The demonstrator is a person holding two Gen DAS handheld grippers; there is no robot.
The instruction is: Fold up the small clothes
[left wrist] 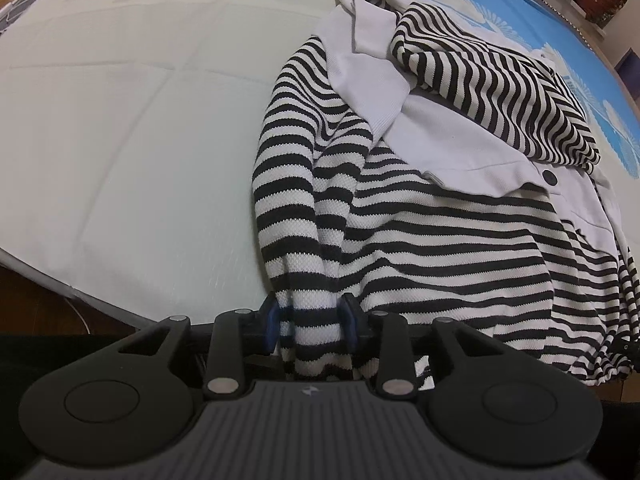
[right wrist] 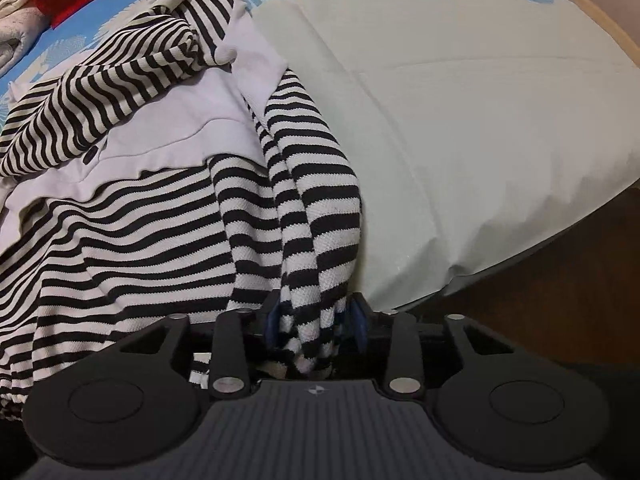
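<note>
on the bed, lying bunched: a striped top; left gripper and right gripper each clamping jaws on its fabric.

Just ahead of the matt black plastic left gripper bunches a coarse, waffle-knit striped garment, its smoother white cloth panel farther off beside a glossy dark button, all on a matt, creased bedsheet.
</note>
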